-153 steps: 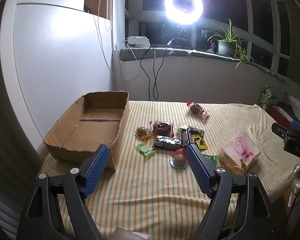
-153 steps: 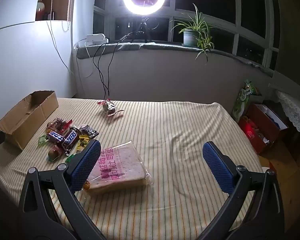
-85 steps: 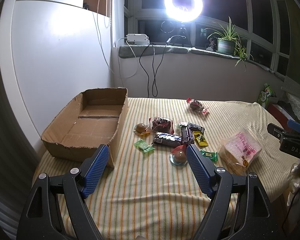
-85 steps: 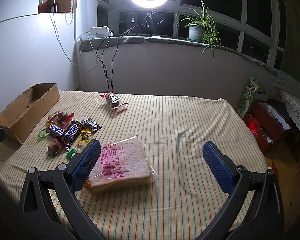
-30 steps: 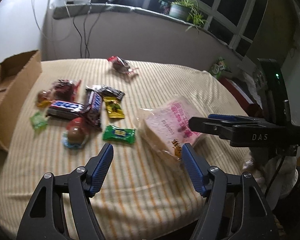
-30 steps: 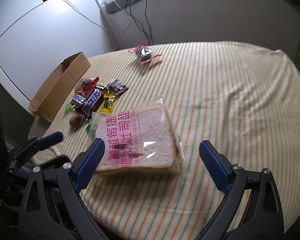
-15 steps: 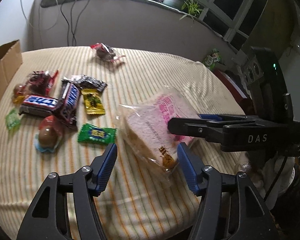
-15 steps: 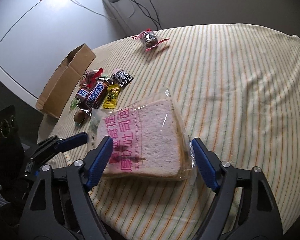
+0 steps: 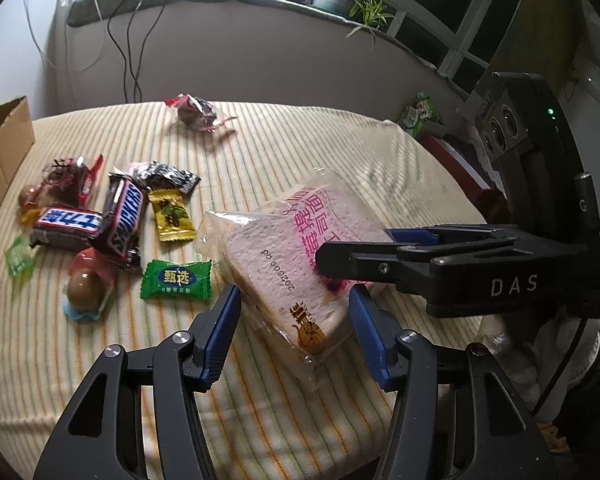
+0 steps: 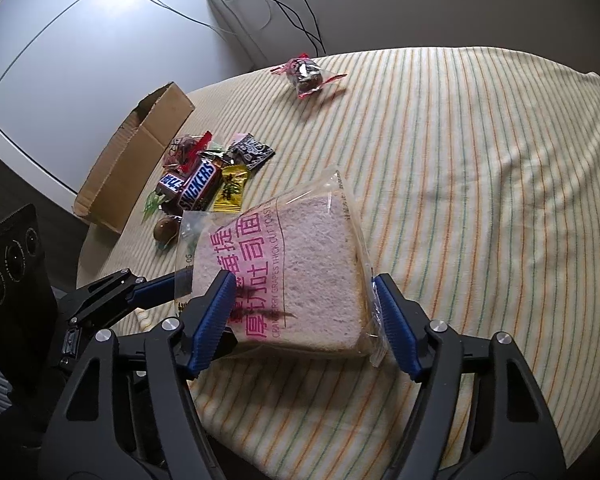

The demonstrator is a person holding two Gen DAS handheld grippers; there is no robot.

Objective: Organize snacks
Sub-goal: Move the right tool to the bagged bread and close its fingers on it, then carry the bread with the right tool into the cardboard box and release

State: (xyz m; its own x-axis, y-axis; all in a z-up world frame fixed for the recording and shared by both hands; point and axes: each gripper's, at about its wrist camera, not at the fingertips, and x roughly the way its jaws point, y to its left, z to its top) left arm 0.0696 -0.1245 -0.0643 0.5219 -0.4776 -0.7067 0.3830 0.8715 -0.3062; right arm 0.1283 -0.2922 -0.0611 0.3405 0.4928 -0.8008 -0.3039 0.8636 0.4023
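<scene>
Toast slices in a clear plastic bag with pink lettering (image 9: 296, 248) lay near the front right corner of the striped yellow tablecloth (image 9: 100, 352), seen from the left wrist. The left gripper (image 9: 294, 334) stood partly open around the bag's near corner, pads beside it, not visibly pressing. The right gripper (image 9: 360, 258) reached across the bag from the right.

From the right wrist, the bag (image 10: 308, 280) sat between the right gripper's (image 10: 306, 318) blue pads, apparently touching both; a firm clamp could not be confirmed. Judged light, soft, crushable and slippery, it wanted gentle hold on the bread edges. The brown cardboard box (image 10: 132, 164) stood at the left edge.
</scene>
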